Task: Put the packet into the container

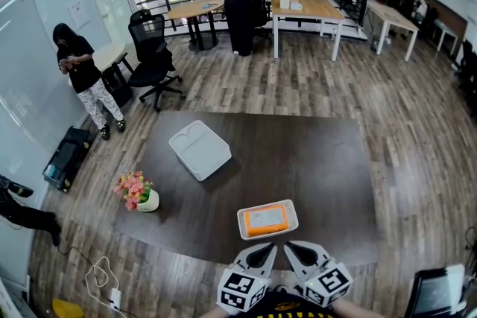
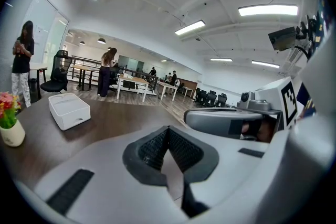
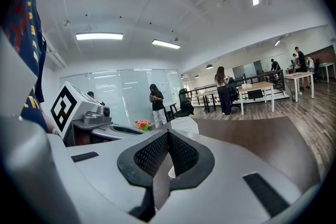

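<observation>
An orange packet (image 1: 266, 218) lies in a shallow white tray (image 1: 243, 223) near the front edge of the dark table (image 1: 298, 160). A white rectangular container (image 1: 199, 149) stands farther back, left of centre; the left gripper view also has this container (image 2: 68, 110). My left gripper (image 1: 267, 248) and right gripper (image 1: 291, 246) hang side by side just in front of the tray, tips pointing toward it and not touching it. Both are shut with nothing between the jaws. The packet is hidden in both gripper views.
A small pot of pink flowers (image 1: 137, 191) stands at the table's left front corner. A black office chair (image 1: 153, 56) and people stand on the wooden floor beyond. Light wooden desks (image 1: 309, 10) line the back of the room.
</observation>
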